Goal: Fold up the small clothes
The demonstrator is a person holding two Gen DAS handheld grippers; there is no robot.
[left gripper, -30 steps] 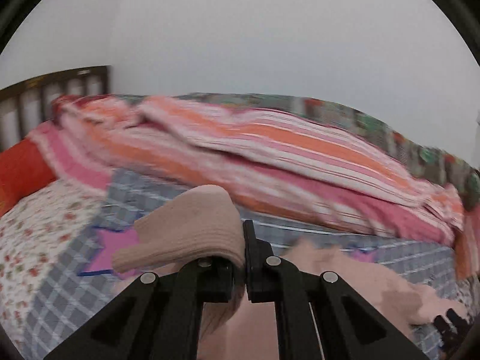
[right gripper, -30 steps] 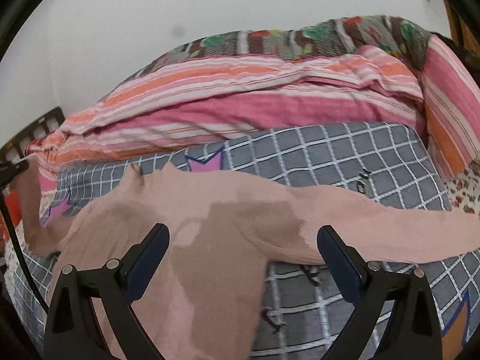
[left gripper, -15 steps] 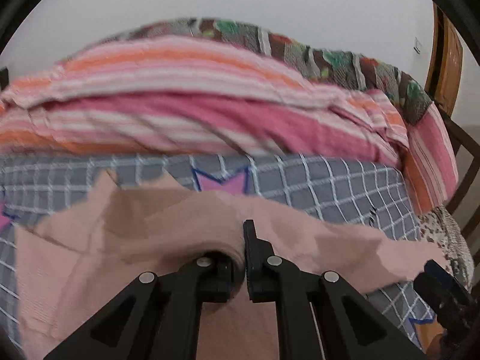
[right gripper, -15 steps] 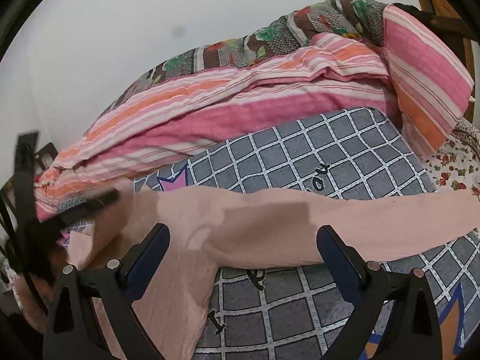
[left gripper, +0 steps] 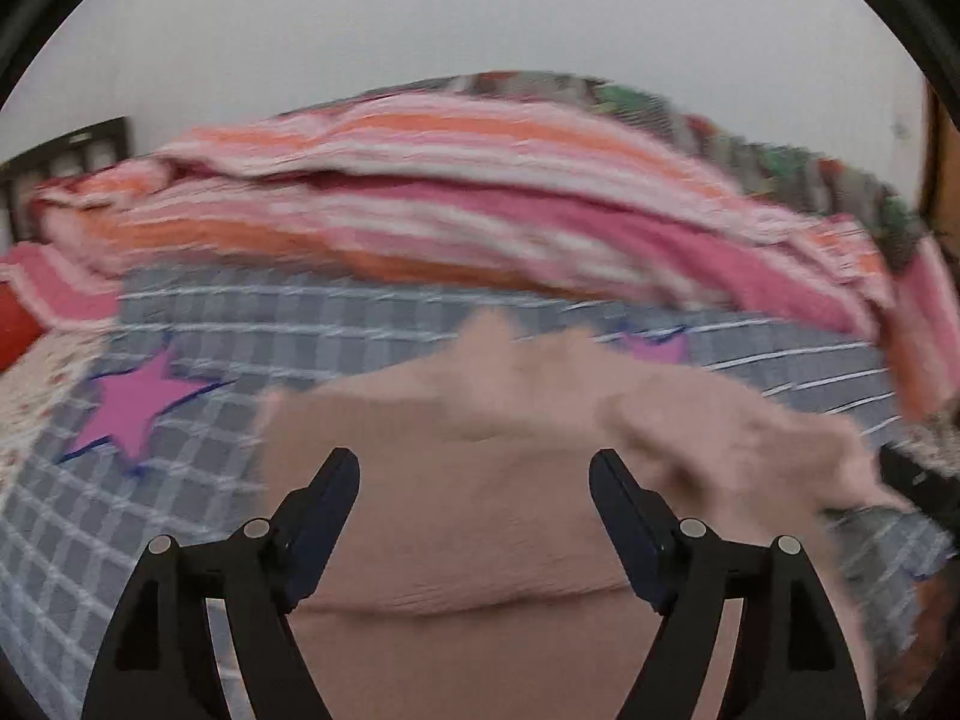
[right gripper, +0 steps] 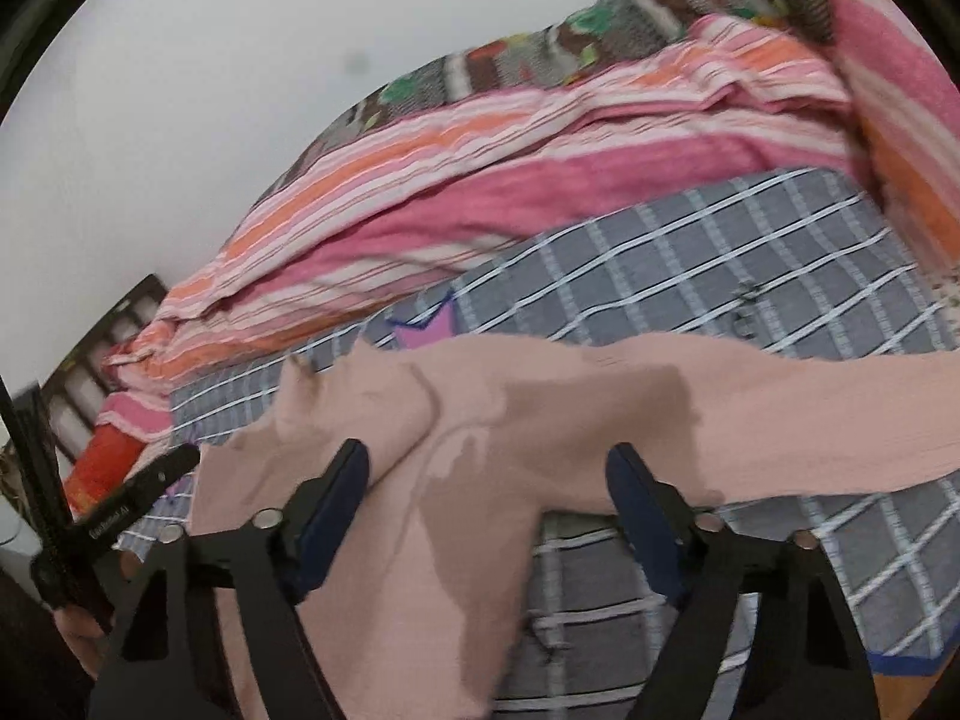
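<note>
Between the spread jaws of the left gripper [left gripper: 474, 471] lies the folded body of a dusty-pink top [left gripper: 480, 516], flat on the bed; these jaws have just been opening, and the pads stand clear of the cloth on both sides, so nothing is pinched. Under the right gripper [right gripper: 486, 468] the same pink top runs on, one sleeve folded in over the chest toward the left finger and the other sleeve stretched out long past the right finger; these jaws have just been closing a little, yet they still stand wide, the cloth lying between them unpressed. Whether the left fingertip [right gripper: 345, 474] touches the folded sleeve I cannot tell. Beneath the garment and out to either side of both tongs spreads a grey checked blanket [right gripper: 750, 240] with white grid lines and a magenta star [left gripper: 135, 402] off to the left of the left gripper. Left of the right gripper, low at the edge, part of the other tool's black frame shows, with a bit of a hand under it. Beyond the top, farther along both tongs' line, a rumpled pink, orange and white striped quilt [left gripper: 456, 204] is heaped across the bed, and behind it a patterned brown and green cover [right gripper: 630, 30]. Farthest off stand a plain pale wall [left gripper: 480, 12] and, at the far left, a dark wooden slatted bed end [left gripper: 66, 150]. The left view is blurred.
</note>
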